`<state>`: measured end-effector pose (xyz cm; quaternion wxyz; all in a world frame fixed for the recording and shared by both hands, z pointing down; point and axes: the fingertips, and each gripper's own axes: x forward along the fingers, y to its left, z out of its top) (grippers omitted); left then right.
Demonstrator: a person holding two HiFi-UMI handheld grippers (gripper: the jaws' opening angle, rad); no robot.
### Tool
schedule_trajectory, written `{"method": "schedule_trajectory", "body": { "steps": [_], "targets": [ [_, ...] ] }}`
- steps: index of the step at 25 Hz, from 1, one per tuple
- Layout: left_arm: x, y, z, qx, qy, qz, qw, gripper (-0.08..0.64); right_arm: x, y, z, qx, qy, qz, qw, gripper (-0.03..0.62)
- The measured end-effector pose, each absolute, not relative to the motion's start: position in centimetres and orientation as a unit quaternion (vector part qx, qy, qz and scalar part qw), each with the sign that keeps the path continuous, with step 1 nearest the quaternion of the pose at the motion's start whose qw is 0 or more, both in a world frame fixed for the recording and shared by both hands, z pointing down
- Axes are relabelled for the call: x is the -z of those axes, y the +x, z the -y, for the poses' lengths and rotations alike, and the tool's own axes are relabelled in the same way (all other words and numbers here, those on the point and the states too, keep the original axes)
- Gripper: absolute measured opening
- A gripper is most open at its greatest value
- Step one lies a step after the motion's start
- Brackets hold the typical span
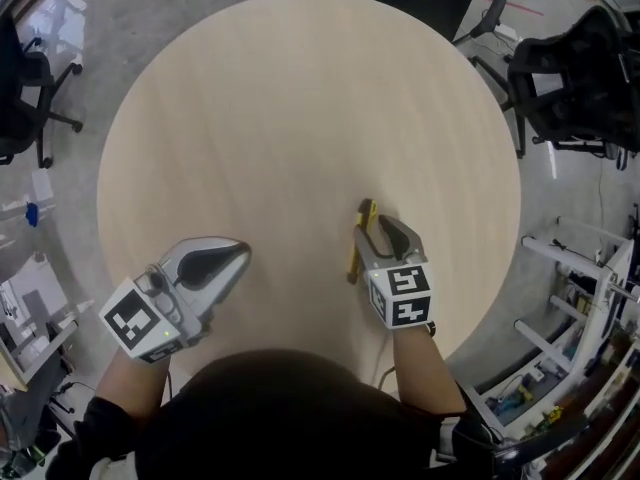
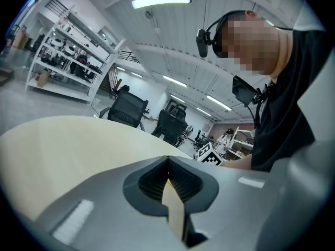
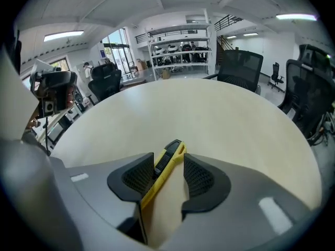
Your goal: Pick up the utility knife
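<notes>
A yellow utility knife (image 1: 354, 258) with a black slider lies flat on the round pale wooden table (image 1: 300, 98), near its front right edge. My right gripper (image 1: 376, 226) points steeply down over it with its jaws spread. In the right gripper view the knife (image 3: 167, 163) runs between the two pads, close along the left one, with a gap to the right pad. My left gripper (image 1: 243, 251) sits low over the table's front left part, well apart from the knife. In the left gripper view its jaws (image 2: 168, 163) meet at the tips with nothing between them.
Black office chairs (image 1: 575, 78) stand beyond the table's far right and another chair (image 1: 25, 98) at the left. A white rack (image 1: 590, 288) stands on the floor at the right. The person's head (image 1: 270, 418) fills the bottom of the head view.
</notes>
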<state>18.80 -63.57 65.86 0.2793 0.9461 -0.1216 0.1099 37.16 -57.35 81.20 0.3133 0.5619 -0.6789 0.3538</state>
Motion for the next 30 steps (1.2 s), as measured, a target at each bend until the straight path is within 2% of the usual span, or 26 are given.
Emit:
{"method": "schedule_trajectory", "body": {
  "steps": [7, 11, 21, 26, 30],
  "targets": [
    [-68.9, 19.9, 64.6, -0.124, 0.932, 0.114, 0.32, -0.003, -81.8, 36.5, 58.6, -0.336, 0.555, 0.694, 0.313, 0.183],
    [-69.8, 20.3, 64.5, -0.125, 0.93, 0.108, 0.328, -0.003, -82.1, 35.1, 58.6, -0.338, 0.541, 0.705, 0.309, 0.139],
    [-69.7, 19.8, 63.5, -0.119, 0.93, 0.107, 0.332, -0.003, -81.7, 30.4, 58.4, -0.295, 0.491, 0.744, 0.344, 0.109],
    [-68.8, 19.1, 63.4, -0.116, 0.932, 0.11, 0.326, -0.003, -81.4, 30.0, 58.4, -0.316, 0.487, 0.746, 0.326, 0.098],
    [-67.8, 18.5, 63.1, -0.111, 0.934, 0.112, 0.322, -0.003, -80.1, 30.7, 58.3, -0.338, 0.499, 0.747, 0.281, 0.097]
  ]
}}
